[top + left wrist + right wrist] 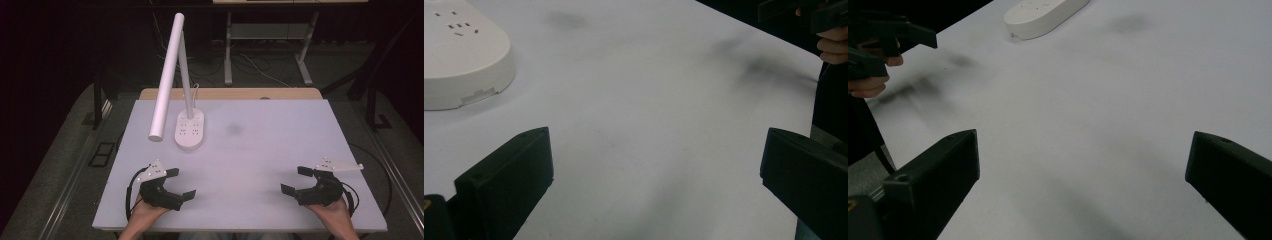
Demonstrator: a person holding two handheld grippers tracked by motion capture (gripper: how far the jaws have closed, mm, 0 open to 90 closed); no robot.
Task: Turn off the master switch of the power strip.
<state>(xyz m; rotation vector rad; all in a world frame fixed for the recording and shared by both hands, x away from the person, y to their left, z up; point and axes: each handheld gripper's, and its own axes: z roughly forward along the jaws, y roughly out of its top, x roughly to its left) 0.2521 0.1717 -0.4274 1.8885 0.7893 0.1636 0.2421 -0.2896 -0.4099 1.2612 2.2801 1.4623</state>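
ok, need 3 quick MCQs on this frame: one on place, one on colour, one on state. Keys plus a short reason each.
1. Where does the lamp stand?
A. far left of the table
B. near right corner
C. between the grippers

2. What colour is the lamp?
A. black
B. white
C. red

3. How are the left gripper and the right gripper?
A. both open, holding nothing
B. both shut
C. left shut on the lamp

Key: 1 A, its base sits left of centre, far side; 2 B, base and head are white; 3 A, jaws stand wide over bare table.
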